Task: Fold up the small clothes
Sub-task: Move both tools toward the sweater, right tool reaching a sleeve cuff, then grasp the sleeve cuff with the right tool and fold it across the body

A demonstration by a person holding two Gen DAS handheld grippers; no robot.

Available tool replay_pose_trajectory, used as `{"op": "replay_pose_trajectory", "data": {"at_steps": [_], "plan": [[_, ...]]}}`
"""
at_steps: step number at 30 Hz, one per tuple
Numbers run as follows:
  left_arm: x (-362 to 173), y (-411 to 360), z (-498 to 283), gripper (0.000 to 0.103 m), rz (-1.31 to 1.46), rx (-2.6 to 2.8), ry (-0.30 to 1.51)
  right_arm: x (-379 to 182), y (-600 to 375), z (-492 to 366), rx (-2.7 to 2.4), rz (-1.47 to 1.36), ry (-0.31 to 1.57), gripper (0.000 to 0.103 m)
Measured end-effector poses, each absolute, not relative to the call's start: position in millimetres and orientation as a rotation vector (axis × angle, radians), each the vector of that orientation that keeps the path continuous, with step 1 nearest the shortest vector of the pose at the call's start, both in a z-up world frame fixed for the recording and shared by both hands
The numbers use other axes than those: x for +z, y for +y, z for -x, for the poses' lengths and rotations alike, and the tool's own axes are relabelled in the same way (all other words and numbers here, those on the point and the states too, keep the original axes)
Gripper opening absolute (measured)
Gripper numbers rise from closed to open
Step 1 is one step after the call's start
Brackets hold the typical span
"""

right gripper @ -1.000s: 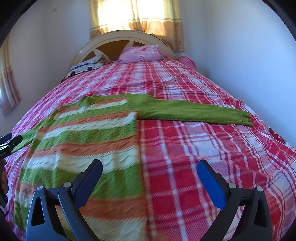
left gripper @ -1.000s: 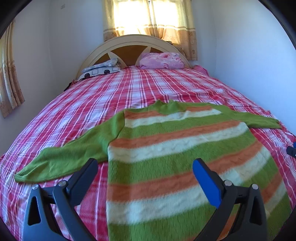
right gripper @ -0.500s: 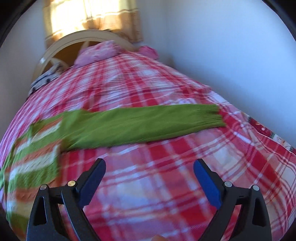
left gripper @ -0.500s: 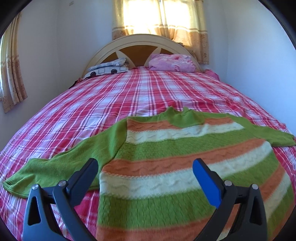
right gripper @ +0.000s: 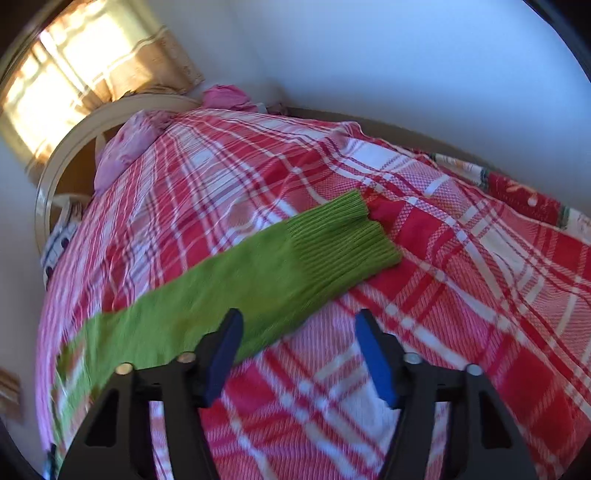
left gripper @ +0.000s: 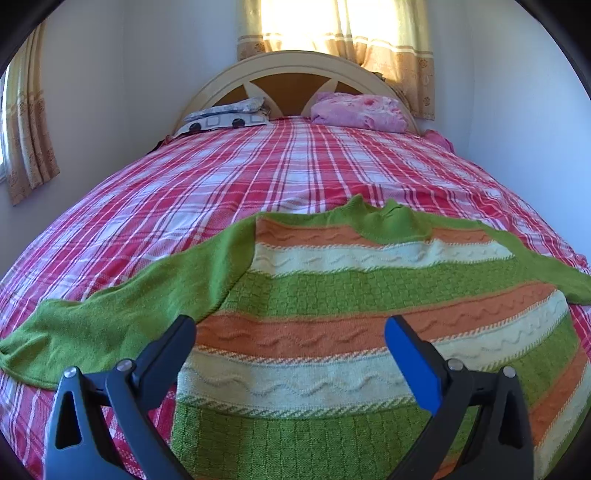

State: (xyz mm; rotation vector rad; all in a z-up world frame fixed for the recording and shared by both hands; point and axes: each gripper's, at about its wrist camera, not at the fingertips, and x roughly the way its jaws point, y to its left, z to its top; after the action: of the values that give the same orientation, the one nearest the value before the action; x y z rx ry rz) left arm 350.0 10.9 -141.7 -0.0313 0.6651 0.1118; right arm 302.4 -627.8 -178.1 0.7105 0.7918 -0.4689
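Note:
A small knitted sweater (left gripper: 369, 295) with green, orange and cream stripes lies flat on the red plaid bed cover (left gripper: 258, 177), sleeves spread out. My left gripper (left gripper: 290, 339) is open and empty, low over the sweater's body near its left armpit. Its left sleeve (left gripper: 110, 317) stretches to the left. In the right wrist view my right gripper (right gripper: 297, 345) is open and empty, just short of the green right sleeve (right gripper: 236, 295); the ribbed cuff (right gripper: 340, 243) lies ahead and to the right.
A pink pillow (left gripper: 358, 110) and a patterned pillow (left gripper: 225, 118) lie by the cream headboard (left gripper: 291, 70). White walls run along both sides. A curtained window (left gripper: 332, 26) is behind the headboard. The bed's right edge (right gripper: 517, 184) is close to the wall.
My left gripper has moved forward and lower over the sweater. My right gripper has swung right and down toward the right sleeve, tilting, and its jaws have narrowed somewhat.

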Motion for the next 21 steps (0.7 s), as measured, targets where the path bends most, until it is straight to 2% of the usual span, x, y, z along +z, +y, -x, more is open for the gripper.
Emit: {"op": "replay_pose_trajectory", "data": {"at_steps": [4, 5, 7, 8, 10, 11, 21], "plan": [[-145.8, 14.3, -352.5, 0.103, 0.059, 0.108, 0.685, -185.8, -636.1, -313.4, -0.477, -0.733, 0.795, 0.056], [-146.5, 14.8, -352.8, 0.103, 0.063, 0.106, 0.688, -187.7, -637.4, -316.2, -0.487, -0.727, 0.793, 0.053], [-148.1, 14.2, -353.7, 0.103, 0.065, 0.105, 0.696, -189.2, -639.4, -320.0, -0.509, -0.696, 0.786, 0.044], [-148.8, 13.4, -353.6, 0.103, 0.063, 0.105, 0.697, -189.9, -640.4, -322.0, -0.515, -0.686, 0.786, 0.03], [-149.1, 12.6, -353.2, 0.103, 0.056, 0.108, 0.697, -190.6, -643.1, -324.9, -0.504, -0.686, 0.781, 0.015], [-149.1, 12.1, -352.9, 0.103, 0.053, 0.109, 0.696, -189.2, -642.6, -326.3, -0.497, -0.681, 0.778, 0.01], [-158.8, 17.0, -361.1, 0.103, 0.092, 0.095, 0.767, -128.1, -579.9, -348.1, -0.373, -0.489, 0.678, 0.009]]}}
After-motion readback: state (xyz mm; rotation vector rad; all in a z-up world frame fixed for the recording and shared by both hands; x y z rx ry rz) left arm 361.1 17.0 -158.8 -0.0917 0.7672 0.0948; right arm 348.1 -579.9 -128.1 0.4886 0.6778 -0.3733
